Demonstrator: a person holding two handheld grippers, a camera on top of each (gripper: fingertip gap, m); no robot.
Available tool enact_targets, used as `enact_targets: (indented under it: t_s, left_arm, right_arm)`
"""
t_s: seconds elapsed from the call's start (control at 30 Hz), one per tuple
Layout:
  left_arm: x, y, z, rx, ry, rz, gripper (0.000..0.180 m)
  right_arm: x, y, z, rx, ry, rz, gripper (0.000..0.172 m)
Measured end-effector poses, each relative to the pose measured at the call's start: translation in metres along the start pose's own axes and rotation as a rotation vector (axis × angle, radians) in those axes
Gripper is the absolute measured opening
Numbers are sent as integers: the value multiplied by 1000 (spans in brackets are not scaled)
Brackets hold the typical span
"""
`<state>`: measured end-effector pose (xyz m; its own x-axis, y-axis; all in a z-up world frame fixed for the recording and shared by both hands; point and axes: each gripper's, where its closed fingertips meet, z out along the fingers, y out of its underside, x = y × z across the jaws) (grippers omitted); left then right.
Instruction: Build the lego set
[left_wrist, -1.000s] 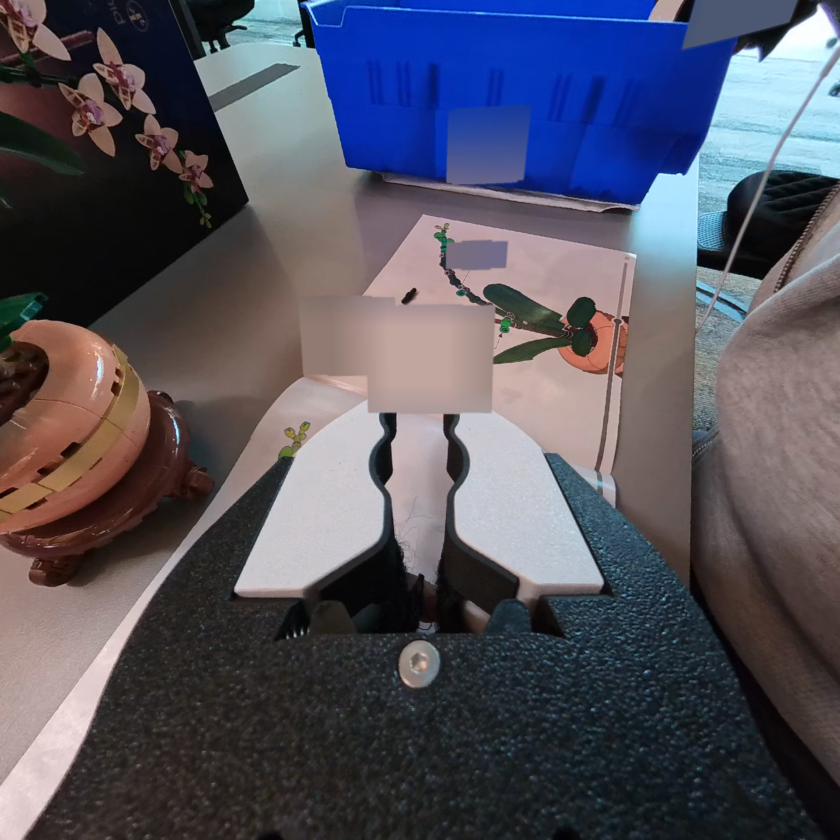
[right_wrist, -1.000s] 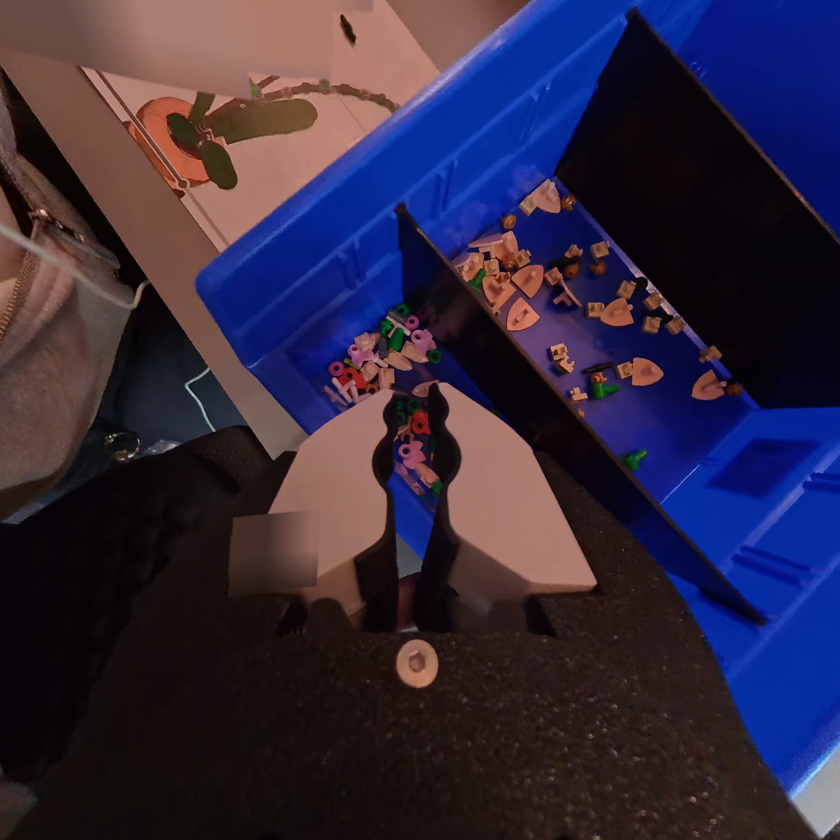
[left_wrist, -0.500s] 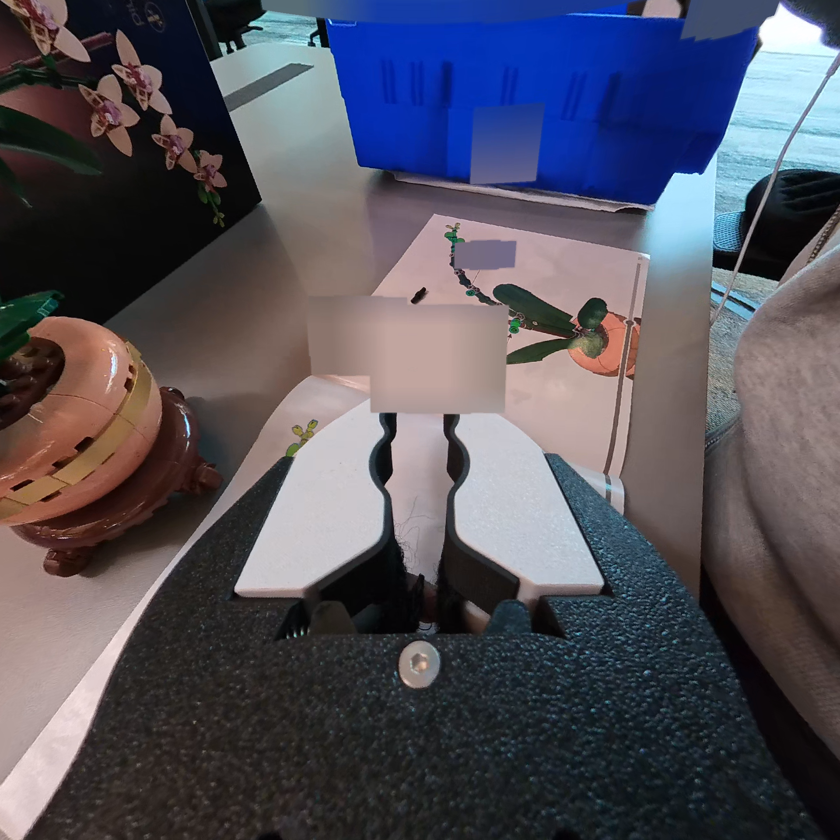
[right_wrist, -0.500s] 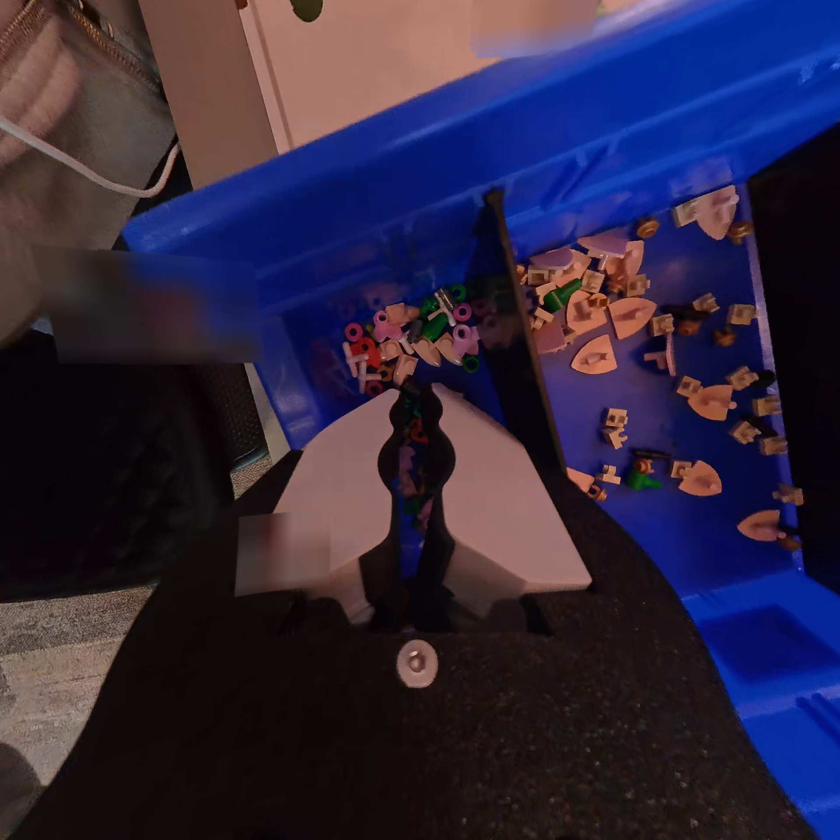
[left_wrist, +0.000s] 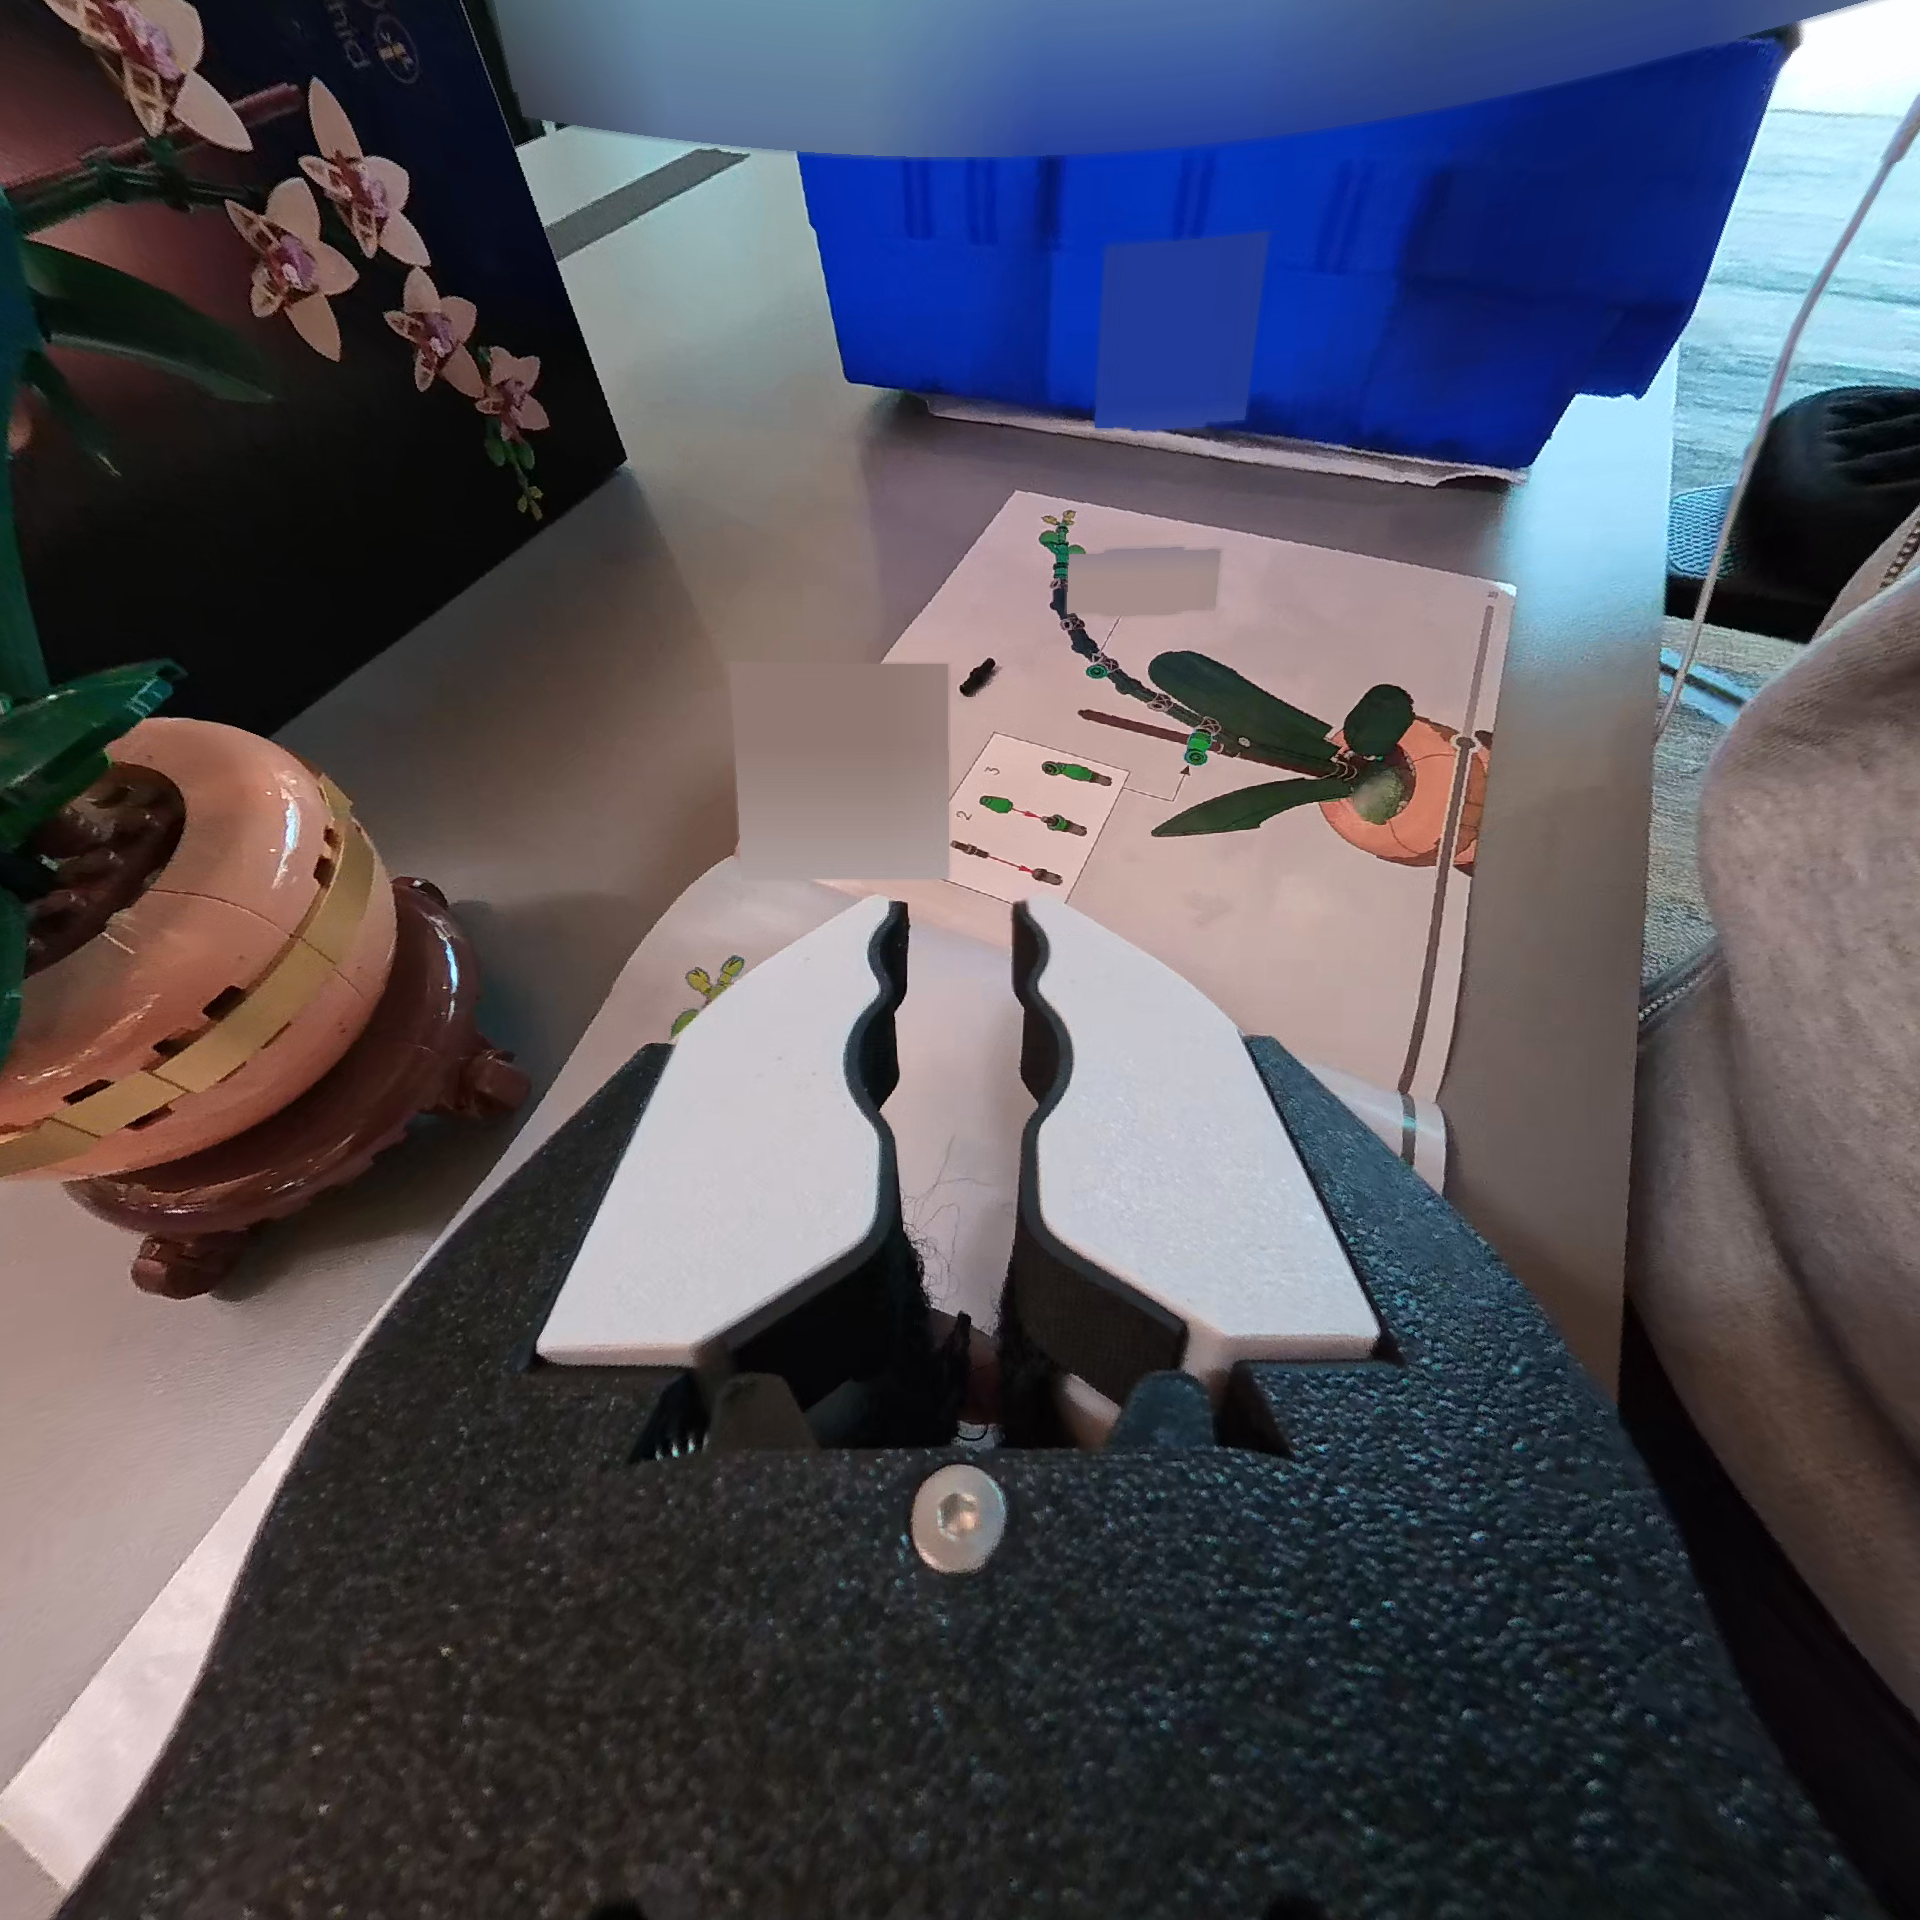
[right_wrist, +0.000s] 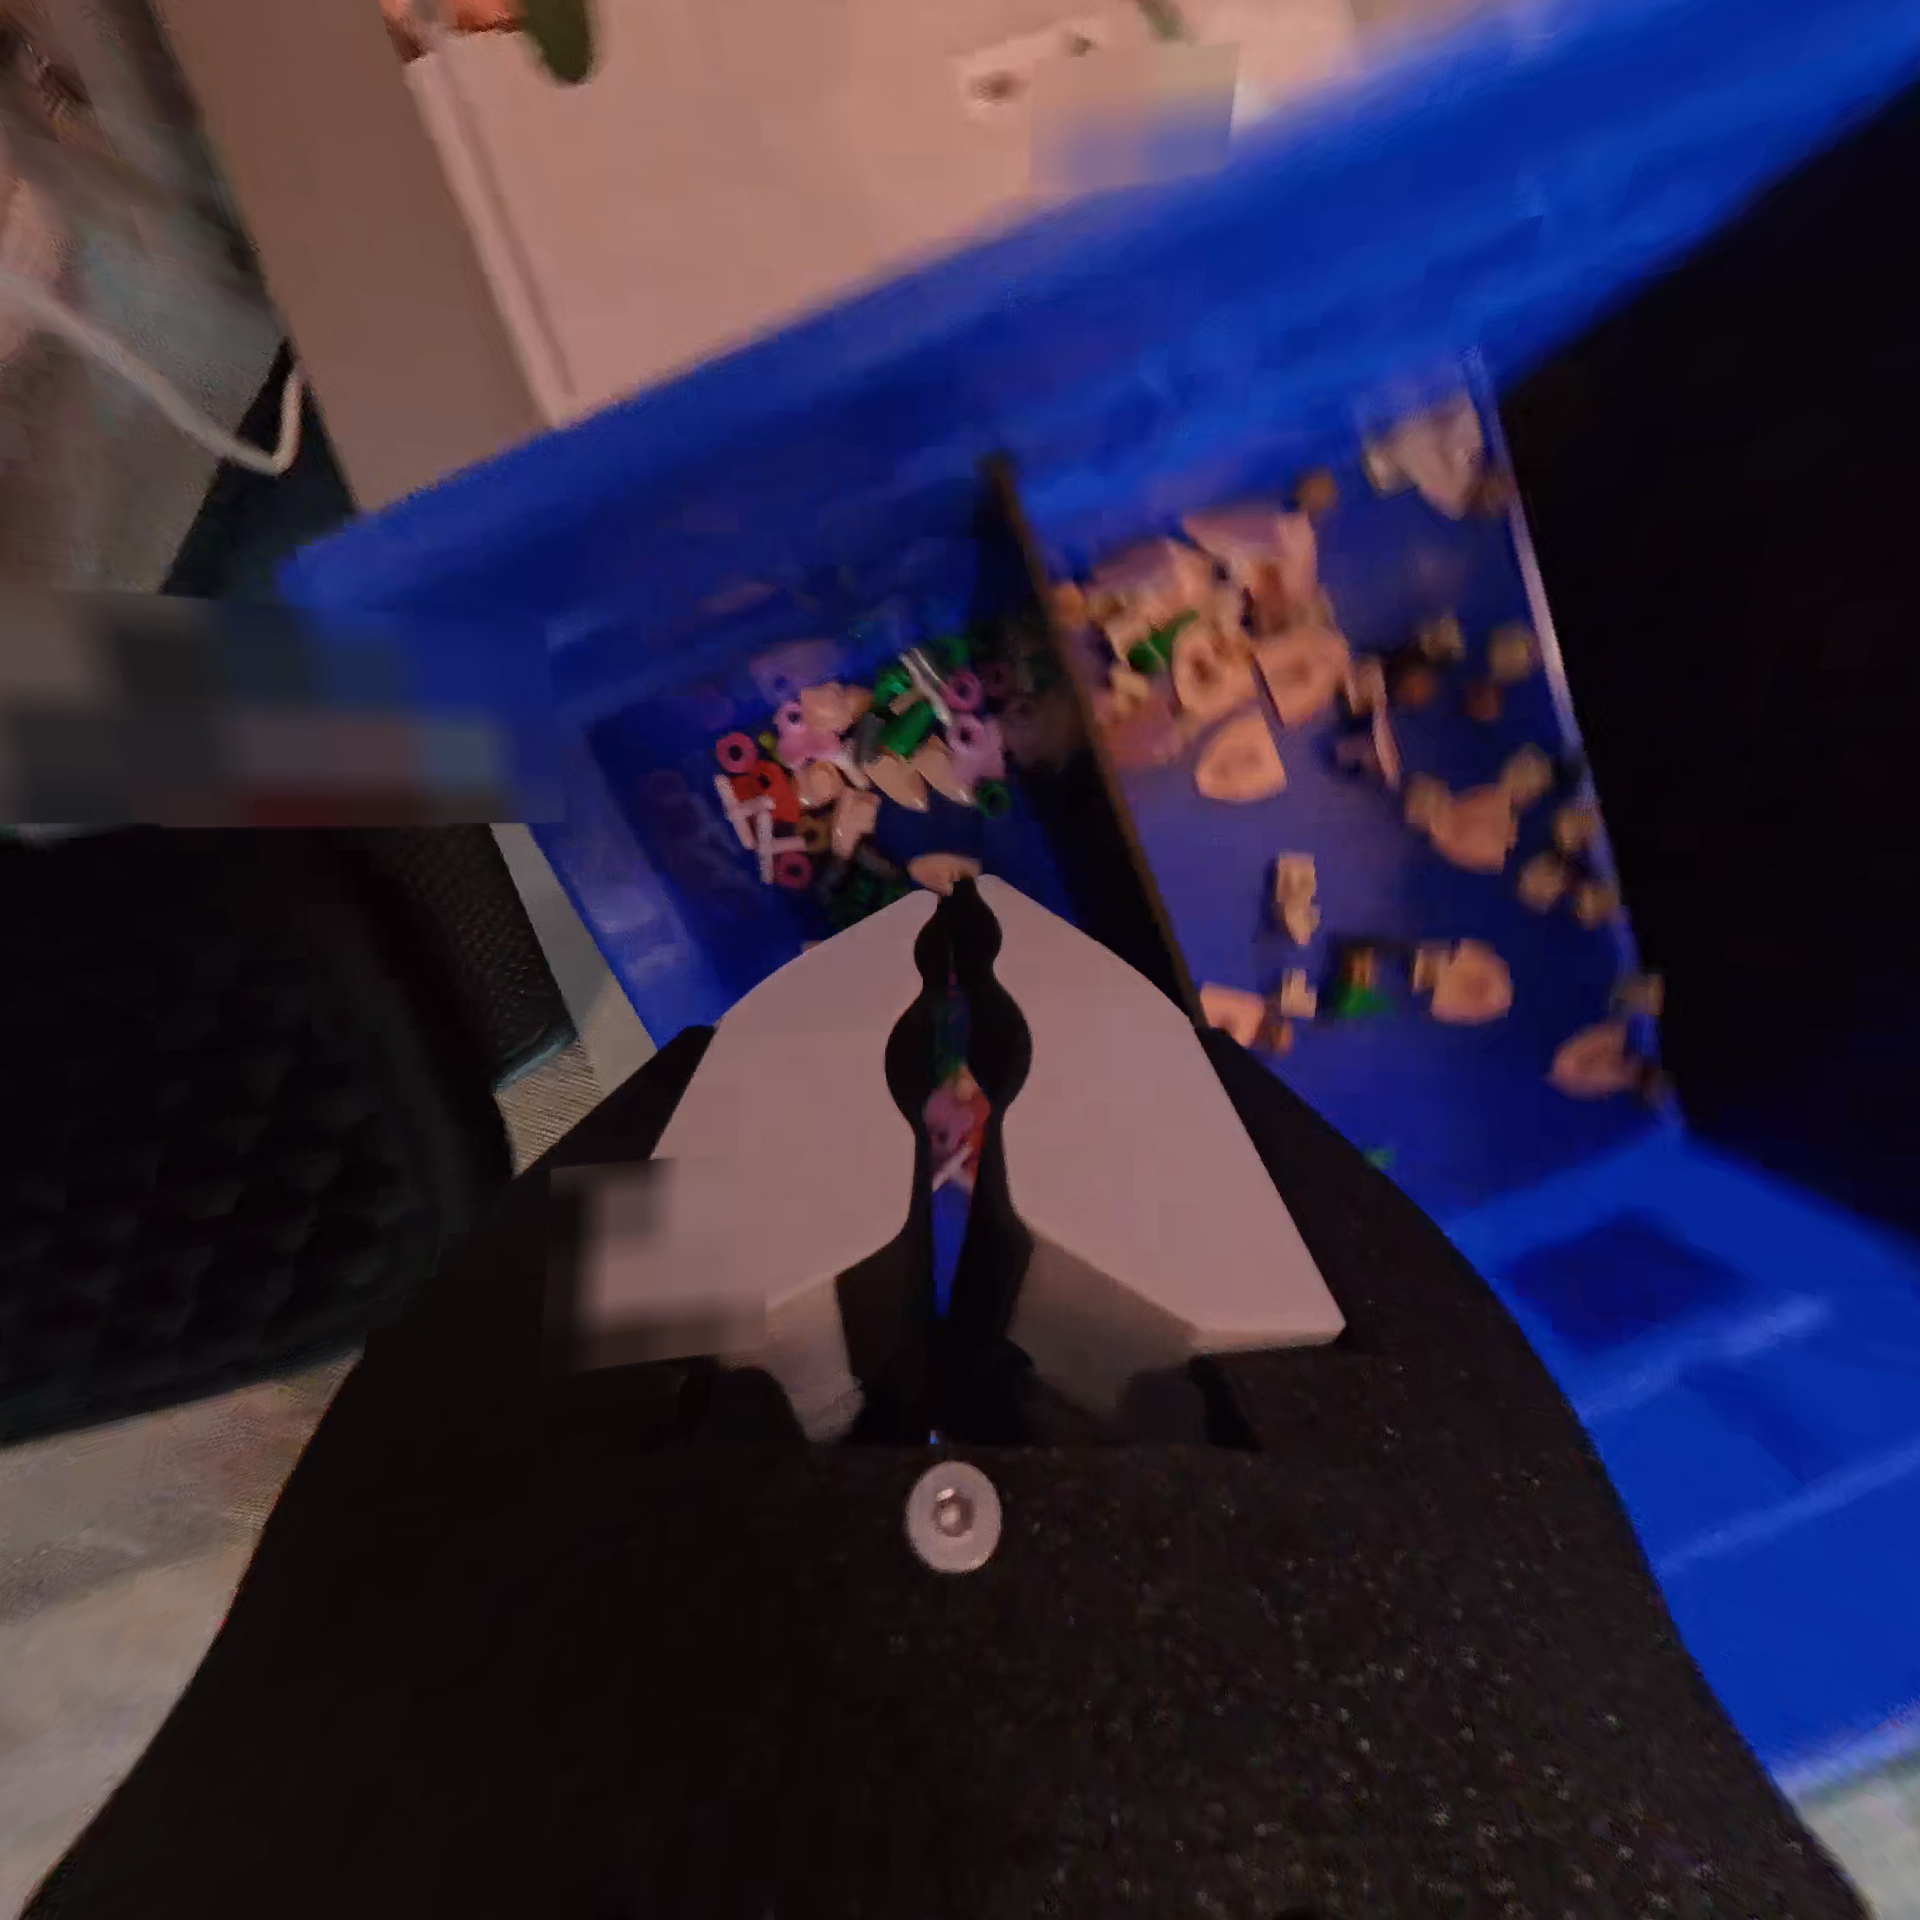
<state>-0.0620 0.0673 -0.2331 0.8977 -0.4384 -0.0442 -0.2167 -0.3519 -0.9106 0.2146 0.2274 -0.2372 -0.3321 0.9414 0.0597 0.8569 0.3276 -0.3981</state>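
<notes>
Pieces, tiny plastic ones in mixed colours, lie heaped in the end compartment of the blue bin, left of a dark divider. The right gripper hangs just above that heap with its tips together; the blurred view shows nothing clearly caught between them, though a tan piece sits right at the tips. Such pieces look light, hard and slick, so each is likely best pinched across its flat sides. The left gripper stands apart and empty over the booklet, beside the pot model.
</notes>
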Motion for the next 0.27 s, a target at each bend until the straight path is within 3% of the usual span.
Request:
enact_targets:
  t_s: [0.07,0.17,0.27]
  left_arm:
    - [-2,0,0,1,-14,2,18]
    - [-1,1,2,-14,-9,5,18]
    - [-1,1,2,-15,-11,7,18]
  right_arm:
    - [12,11,-11,1,90,289,1]
    - [15,11,-20,147,146,731,6]
    - [9,16,-17,143,203,914,10]
